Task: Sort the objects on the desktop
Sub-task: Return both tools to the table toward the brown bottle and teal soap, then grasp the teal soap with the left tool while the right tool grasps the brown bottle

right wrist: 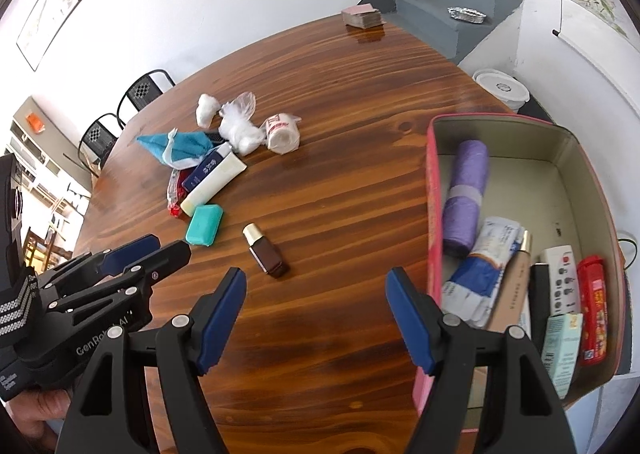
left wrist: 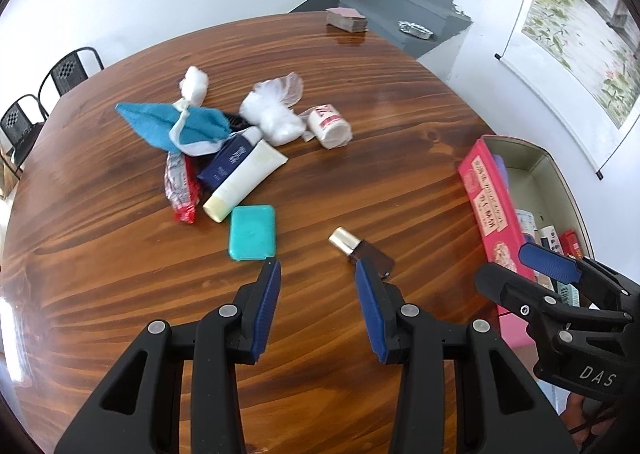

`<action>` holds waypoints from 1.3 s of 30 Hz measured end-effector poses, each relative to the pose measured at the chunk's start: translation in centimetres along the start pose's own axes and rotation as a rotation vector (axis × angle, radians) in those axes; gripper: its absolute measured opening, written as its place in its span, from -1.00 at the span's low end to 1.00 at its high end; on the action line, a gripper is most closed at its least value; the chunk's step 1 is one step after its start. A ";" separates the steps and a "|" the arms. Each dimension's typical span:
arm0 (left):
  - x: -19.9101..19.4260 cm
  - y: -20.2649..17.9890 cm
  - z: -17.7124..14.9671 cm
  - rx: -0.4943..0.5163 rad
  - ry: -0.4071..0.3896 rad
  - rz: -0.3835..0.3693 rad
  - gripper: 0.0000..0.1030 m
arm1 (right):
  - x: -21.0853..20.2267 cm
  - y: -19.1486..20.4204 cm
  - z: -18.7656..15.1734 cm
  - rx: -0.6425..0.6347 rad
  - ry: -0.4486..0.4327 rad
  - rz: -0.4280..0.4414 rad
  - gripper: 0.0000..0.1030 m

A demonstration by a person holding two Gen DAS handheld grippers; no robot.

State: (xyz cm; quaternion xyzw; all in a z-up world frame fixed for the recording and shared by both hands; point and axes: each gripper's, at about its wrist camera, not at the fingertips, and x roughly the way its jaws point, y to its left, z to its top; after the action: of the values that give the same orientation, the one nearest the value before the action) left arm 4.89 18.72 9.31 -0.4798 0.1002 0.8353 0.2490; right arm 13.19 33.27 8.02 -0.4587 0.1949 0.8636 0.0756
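On the wooden table, a small brown bottle with a gold cap lies just beyond my left gripper, which is open and empty. A teal case lies to the bottle's left. Farther off is a pile: cream tube, navy tube, red-white packet, blue cloth, cotton bags and a white roll. My right gripper hangs open and empty over bare wood beside the pink box.
The pink box holds a purple roll, a blue-white pack, a red packet and several other items. A deck of cards sits at the table's far edge. Black chairs stand at the far left and grey stairs behind.
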 end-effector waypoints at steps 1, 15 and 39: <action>0.1 0.3 -0.1 -0.005 0.004 -0.001 -0.17 | 0.2 0.3 0.0 -0.002 0.005 0.000 0.48; 1.9 5.8 -0.8 -0.118 0.056 0.005 -0.17 | 3.1 3.3 0.0 -0.038 0.056 -0.011 0.48; 8.5 6.4 1.6 -0.076 0.117 -0.068 -0.10 | 6.3 4.2 0.2 -0.072 0.123 -0.061 0.48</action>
State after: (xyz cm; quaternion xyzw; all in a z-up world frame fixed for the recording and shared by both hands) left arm -3.11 16.56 2.46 -0.5400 0.0664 0.8001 0.2528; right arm 8.17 29.16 4.05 -0.5189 0.1538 0.8377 0.0729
